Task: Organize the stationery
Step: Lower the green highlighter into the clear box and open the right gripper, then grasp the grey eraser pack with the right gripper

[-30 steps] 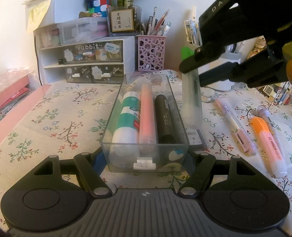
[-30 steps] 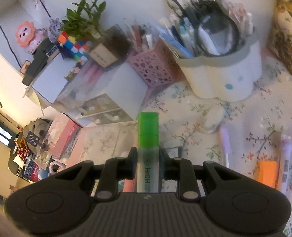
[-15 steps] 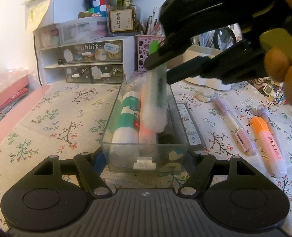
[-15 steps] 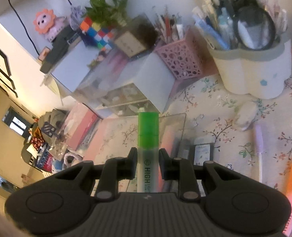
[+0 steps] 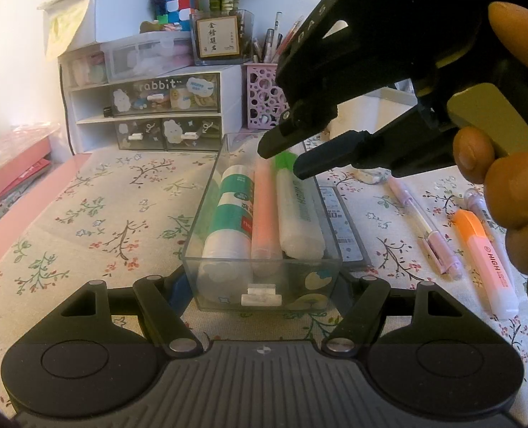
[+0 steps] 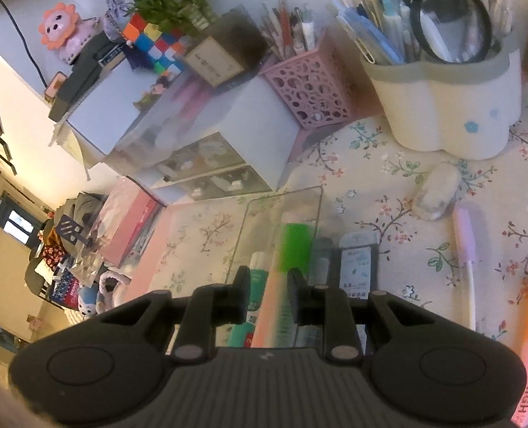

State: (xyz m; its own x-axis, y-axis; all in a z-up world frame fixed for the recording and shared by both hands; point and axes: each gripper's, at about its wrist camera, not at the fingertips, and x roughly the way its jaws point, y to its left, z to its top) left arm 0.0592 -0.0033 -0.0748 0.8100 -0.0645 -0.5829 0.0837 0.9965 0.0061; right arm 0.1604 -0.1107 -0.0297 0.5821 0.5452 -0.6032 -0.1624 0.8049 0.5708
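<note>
Nearest in the left wrist view, the left gripper (image 5: 264,285) is sitting with its fingers spread wide on either side of the near end of the clear tray (image 5: 207,249); the fingertips are hiding behind the tray's corners, so contact cannot be judged. The tray is standing on the floral tablecloth (image 5: 103,214) near its near edge, running away from the camera. Inside it, a green-and-white glue stick (image 5: 232,221), a pink highlighter (image 5: 264,214) and the green-capped highlighter (image 5: 298,210) are lying side by side; the last is lying against the tray's right wall, its cap partly covered by black fingers. In the right wrist view it is smearing into a green blur (image 6: 294,246).

The right gripper (image 5: 289,157) is hovering just above that cap, its fingers parted and gripping nothing; whether a tip is brushing the cap is unclear.

Right of the tray, a flat refill pack (image 5: 342,224) is lying alongside it, then a lilac pen (image 5: 424,224) and an orange highlighter (image 5: 485,260), the person's fingers cutting off the far right. Towards the far edge, a white drawer unit (image 5: 150,107) is standing, its contents hard to make out.
</note>
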